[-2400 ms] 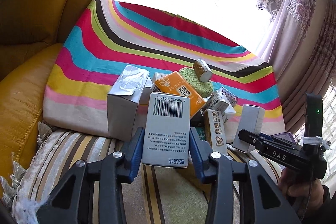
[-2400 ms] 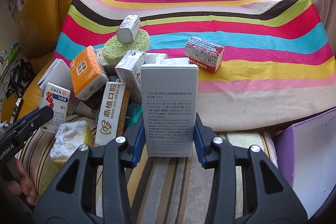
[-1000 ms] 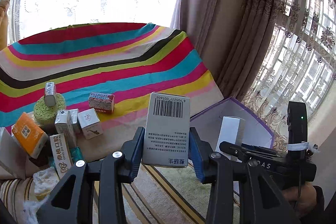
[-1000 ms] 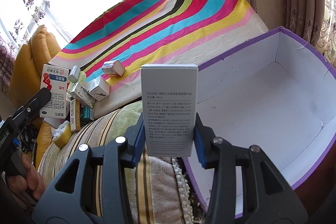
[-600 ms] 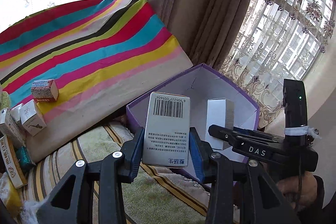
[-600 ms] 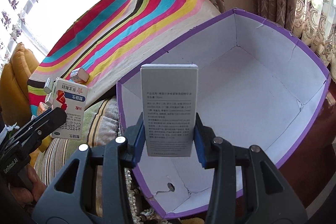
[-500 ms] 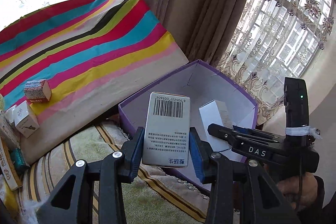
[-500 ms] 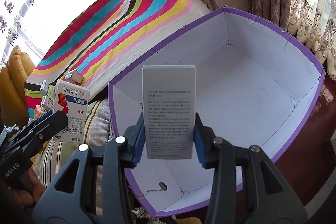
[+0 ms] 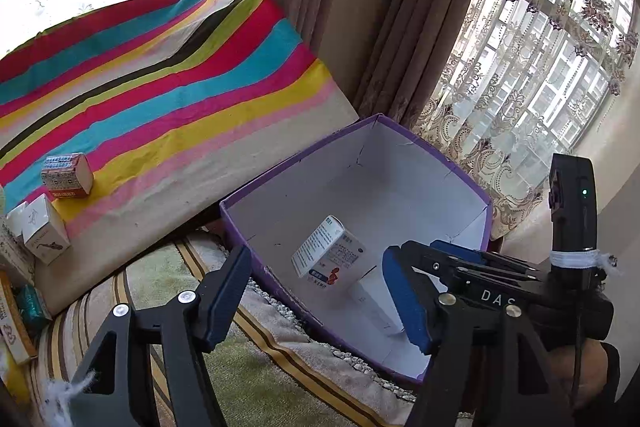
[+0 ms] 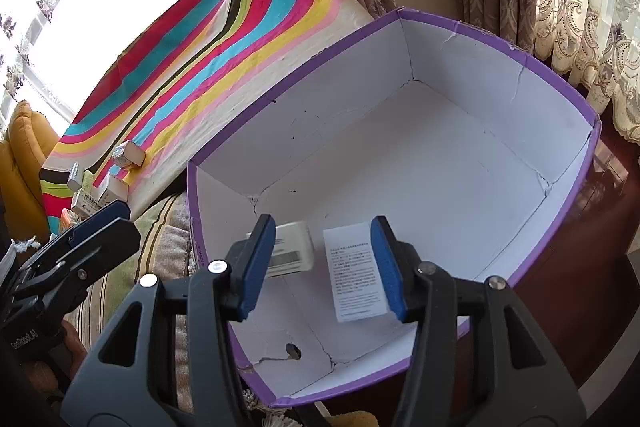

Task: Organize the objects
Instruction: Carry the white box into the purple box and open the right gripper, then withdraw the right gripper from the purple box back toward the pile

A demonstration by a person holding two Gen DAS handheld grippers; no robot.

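A purple cardboard box (image 9: 472,187) with a white inside stands open below both grippers. My left gripper (image 9: 320,295) hangs over its near left corner, jaws opening, nothing touching the pads. The white barcode medicine box (image 9: 328,255) tumbles free inside the purple box (image 10: 480,27). My right gripper (image 10: 322,263) is also over the box with jaws opening. The white text-printed box (image 10: 356,271) lies loose beside its right pad, clear of the left pad. The barcode box (image 10: 288,251) shows blurred behind the left finger. A hand holds each gripper.
A rainbow-striped cloth (image 9: 160,79) slopes behind, with several small cartons (image 9: 66,175) at its left end. A striped cushion (image 9: 256,367) lies under the purple box's near side. Curtains (image 9: 420,27) and a window close off the right. A yellow sofa (image 10: 24,147) sits far left.
Both grippers carried their boxes from the pile over the purple box, then opened. The barcode box and the text box left the pads and dropped into the purple box.
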